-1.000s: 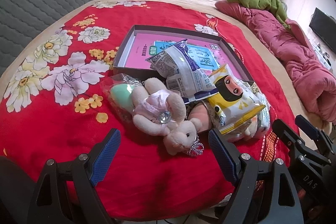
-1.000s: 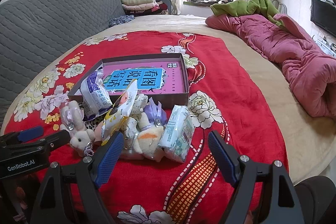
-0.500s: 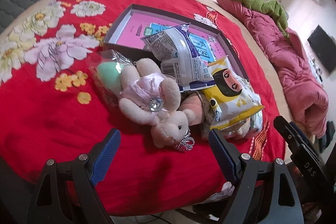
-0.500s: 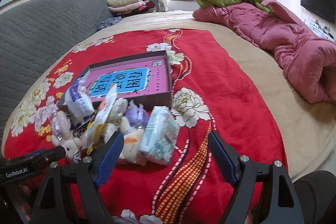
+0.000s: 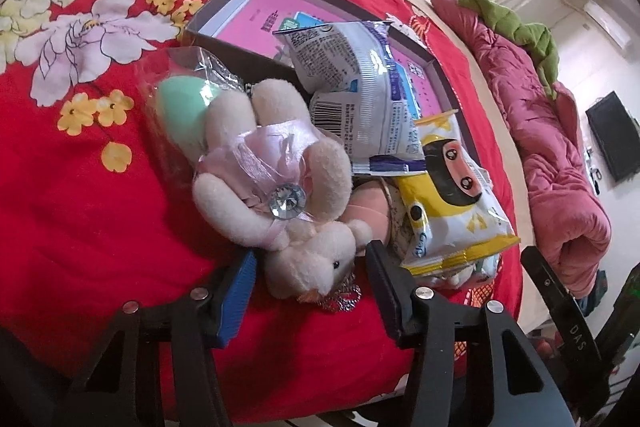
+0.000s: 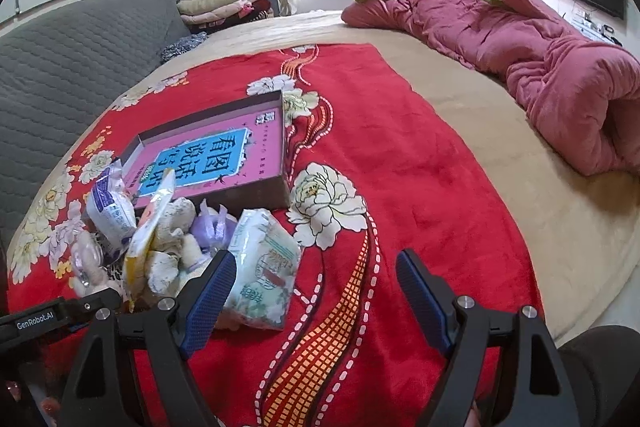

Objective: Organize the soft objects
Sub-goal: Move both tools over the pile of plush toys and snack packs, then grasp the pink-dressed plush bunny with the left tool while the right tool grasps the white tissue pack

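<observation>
The left gripper (image 5: 310,269) sits low over the red floral blanket (image 5: 80,195) on the bed, its fingers (image 5: 236,291) part-open and set on either side of the head of a cream plush rabbit (image 5: 280,183); whether the pads actually press the head cannot be told. The rabbit lies on its back in a pale pink dress with a clear gem at the chest, head toward the camera. Just beside it lies a mint-green sponge in a clear bag (image 5: 180,99). A white-and-blue snack packet (image 5: 352,83) leans over the near wall of a shallow dark box (image 5: 224,15) with a pink printed bottom, and a yellow cartoon-face packet (image 5: 452,199) rests against the rabbit's other side. In the right wrist view, the right gripper (image 6: 316,291) hovers above the blanket with its fingers (image 6: 420,295) spread wide and nothing between them; one finger stands in front of a white-and-green tissue pack (image 6: 264,263) at the edge of the pile. The box (image 6: 216,155) lies just behind the pile, and a rolled pink quilt (image 6: 560,67) lies well apart along the far side of the bed.
</observation>
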Demonstrator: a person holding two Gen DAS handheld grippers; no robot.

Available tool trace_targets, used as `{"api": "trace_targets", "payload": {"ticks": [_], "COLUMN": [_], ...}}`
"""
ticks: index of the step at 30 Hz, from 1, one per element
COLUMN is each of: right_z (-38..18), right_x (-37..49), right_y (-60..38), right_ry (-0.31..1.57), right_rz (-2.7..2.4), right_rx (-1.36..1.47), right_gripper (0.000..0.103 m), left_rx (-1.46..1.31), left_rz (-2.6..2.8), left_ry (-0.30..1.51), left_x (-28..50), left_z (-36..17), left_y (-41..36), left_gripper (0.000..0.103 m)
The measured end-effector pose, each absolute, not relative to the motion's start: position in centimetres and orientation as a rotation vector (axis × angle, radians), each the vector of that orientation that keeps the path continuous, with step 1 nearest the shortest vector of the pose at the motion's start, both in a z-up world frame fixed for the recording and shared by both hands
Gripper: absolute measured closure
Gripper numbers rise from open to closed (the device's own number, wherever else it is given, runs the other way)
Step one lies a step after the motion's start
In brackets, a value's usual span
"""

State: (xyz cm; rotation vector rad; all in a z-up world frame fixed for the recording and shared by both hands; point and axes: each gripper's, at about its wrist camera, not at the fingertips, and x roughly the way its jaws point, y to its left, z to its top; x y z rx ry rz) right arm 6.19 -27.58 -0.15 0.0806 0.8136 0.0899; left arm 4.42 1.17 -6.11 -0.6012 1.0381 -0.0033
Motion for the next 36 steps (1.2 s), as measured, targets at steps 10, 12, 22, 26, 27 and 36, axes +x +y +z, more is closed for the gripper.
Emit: {"api": "trace_targets", "payload": {"ticks": [10,12,22,26,27,36], "right_z": [-2.0,-2.3,-3.2,-3.2,-3.2,-3.3], "right_x": [7.6,7.8,9.4,9.5,9.5,9.5], "right_y": [-27.5,-27.2,-25.4,-26.0,-26.2,-27.1], "right_ry": [0.889,0.901,0.934,0.937,0.941,0.969], "right_rz": [0.148,0.180,0.215,0.228,0.229,0.272], "right_rx": [0.125,0.148,0.133,0.163,0.166,0.209], "right_gripper": [0.022,0.022,0.034,0.056,0.059,0.082], "left_rx": [-0.681,-0.695,-0.723,-0.722,-0.721,-0.701], "left_rz": [-0.042,-0.051,-0.076,-0.080,-0.081,-0.107], "left_ry": [1.029,1.024,1.009,1.006,1.006,0.993], "left_x": [5.8,5.8,5.8,5.8,5.9,5.5], "left_z": [-7.1,-7.3,-7.5,-7.5,-7.4,-7.0], "left_y": [1.7,1.9,2.6,2.7,2.6,2.3], "left_gripper": [0.048,0.048,0.056,0.057,0.058,0.060]}}
